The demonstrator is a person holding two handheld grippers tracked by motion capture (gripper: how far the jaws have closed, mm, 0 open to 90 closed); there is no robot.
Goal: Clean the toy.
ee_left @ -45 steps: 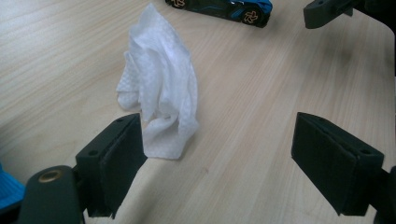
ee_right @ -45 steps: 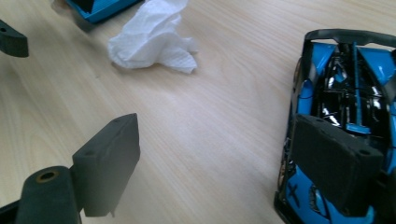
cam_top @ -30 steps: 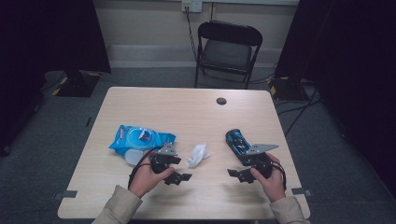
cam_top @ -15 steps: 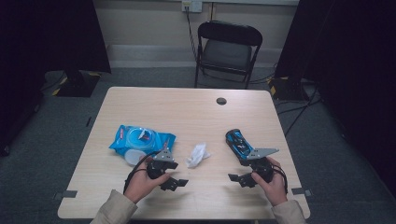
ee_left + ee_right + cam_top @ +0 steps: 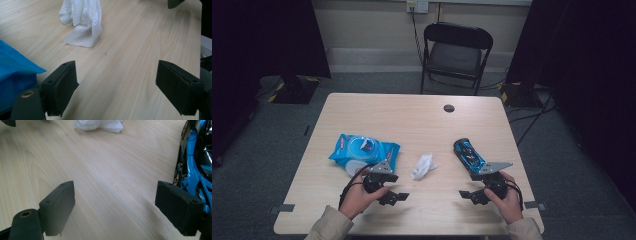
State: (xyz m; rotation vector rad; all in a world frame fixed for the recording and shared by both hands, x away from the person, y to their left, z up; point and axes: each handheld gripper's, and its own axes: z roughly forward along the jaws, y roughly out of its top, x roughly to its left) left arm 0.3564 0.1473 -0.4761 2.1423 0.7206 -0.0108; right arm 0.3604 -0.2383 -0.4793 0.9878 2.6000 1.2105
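Pale wood-grain worktop (image 5: 412,120) stands on grey carpet in a dim room, dark curtains at both sides. A crumpled white tissue (image 5: 423,165) lies near the middle of its near half, also seen ahead in the left gripper view (image 5: 83,22) and the right gripper view (image 5: 98,125). Left of the tissue lies a blue wipes packet (image 5: 362,151); right of it, a blue-and-black toy car (image 5: 468,154), just beside one jaw in the right gripper view (image 5: 195,165). Left gripper (image 5: 393,197) and right gripper (image 5: 468,195) rest low at the near edge, well apart, each with jaws wide apart over bare wood. A small dark disc (image 5: 449,108) sits toward the far edge. Beyond, a black folding chair (image 5: 455,52) faces the wall.
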